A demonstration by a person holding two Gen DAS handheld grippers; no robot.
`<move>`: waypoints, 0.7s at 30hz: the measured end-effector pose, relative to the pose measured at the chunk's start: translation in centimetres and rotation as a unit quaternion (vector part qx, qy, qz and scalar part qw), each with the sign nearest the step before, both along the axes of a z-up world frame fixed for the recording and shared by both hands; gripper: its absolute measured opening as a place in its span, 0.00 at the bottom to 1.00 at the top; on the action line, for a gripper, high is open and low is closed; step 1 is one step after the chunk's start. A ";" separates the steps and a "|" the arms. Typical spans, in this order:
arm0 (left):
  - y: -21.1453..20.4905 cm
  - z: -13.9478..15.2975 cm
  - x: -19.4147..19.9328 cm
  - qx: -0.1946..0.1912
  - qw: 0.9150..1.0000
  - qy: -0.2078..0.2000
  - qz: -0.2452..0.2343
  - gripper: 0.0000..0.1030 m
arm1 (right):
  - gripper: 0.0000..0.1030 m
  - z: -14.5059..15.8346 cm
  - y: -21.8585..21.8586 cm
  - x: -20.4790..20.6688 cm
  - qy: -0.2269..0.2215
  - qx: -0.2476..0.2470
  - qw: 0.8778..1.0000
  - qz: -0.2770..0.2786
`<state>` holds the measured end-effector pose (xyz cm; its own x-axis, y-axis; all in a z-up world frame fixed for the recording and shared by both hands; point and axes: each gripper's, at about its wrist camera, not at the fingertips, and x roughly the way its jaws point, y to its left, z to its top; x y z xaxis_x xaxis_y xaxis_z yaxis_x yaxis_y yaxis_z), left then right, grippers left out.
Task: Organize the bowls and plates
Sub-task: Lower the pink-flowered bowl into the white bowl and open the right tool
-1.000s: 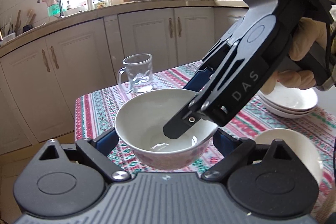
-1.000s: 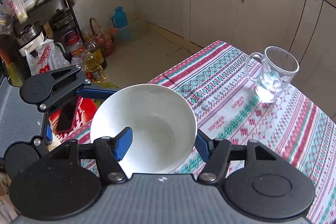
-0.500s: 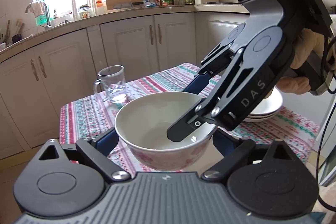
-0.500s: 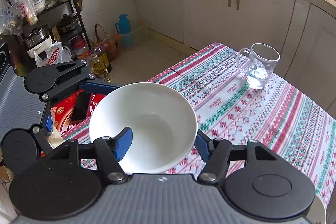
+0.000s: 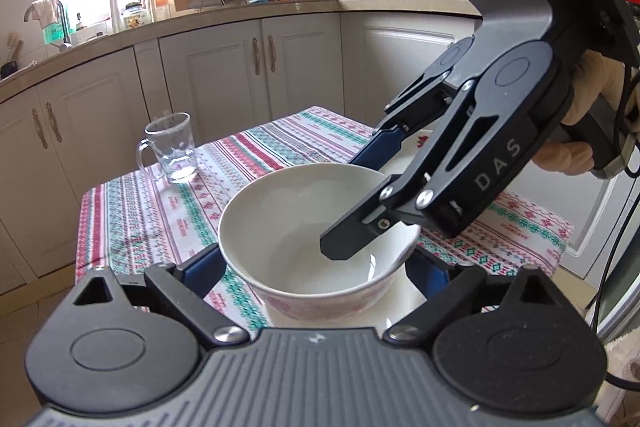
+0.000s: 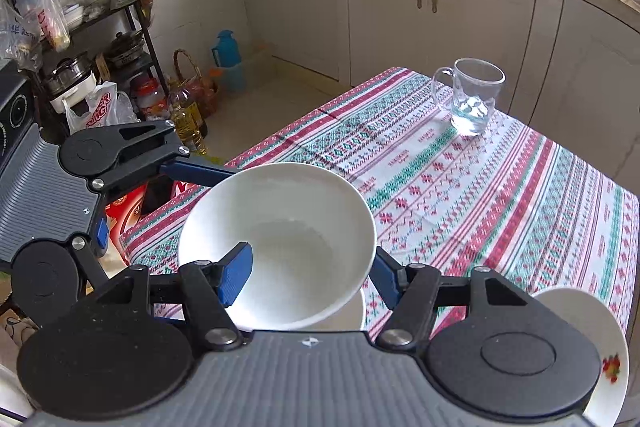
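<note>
A white bowl [image 5: 296, 239] with a pink pattern outside is held in the air above the striped tablecloth [image 5: 168, 203]. My left gripper [image 5: 312, 267] has a blue finger on each side of the bowl's base. My right gripper [image 5: 360, 203] comes in from the right, one finger inside the bowl and one outside the rim. In the right wrist view the same bowl [image 6: 288, 235] sits between the right gripper's [image 6: 310, 267] fingers, and the left gripper [image 6: 120, 155] reaches its far rim. Another white dish [image 5: 400, 307] lies under the bowl. A flowered plate [image 6: 600, 347] is at lower right.
A glass mug [image 5: 170, 147] with a little water stands at the table's far corner, also in the right wrist view [image 6: 472, 95]. White kitchen cabinets [image 5: 224, 75] lie beyond the table. A shelf with pots and bags [image 6: 80, 47] and oil bottles [image 6: 188, 123] stand on the floor side.
Both grippers have lifted the bowl higher and drawn back from the mug. The stack of plates at right has slipped behind the right gripper.
</note>
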<state>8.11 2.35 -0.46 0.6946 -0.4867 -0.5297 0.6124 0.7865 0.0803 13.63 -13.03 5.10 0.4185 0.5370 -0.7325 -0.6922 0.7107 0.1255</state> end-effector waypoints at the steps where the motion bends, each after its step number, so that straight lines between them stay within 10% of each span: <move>1: -0.1 -0.2 -0.1 0.000 1.000 0.002 0.000 0.93 | 0.67 -0.2 -0.2 -0.1 0.002 0.001 1.000 -0.002; 21: -0.5 -1.9 0.5 0.007 0.999 0.050 -0.007 0.93 | 0.67 -2.9 -1.0 -0.7 0.029 0.008 1.000 -0.006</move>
<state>8.60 1.85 -2.40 0.6315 -0.4873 -0.6031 0.6281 0.7776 0.0295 12.97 -14.00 2.25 0.3823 0.5437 -0.7472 -0.6750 0.7165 0.1761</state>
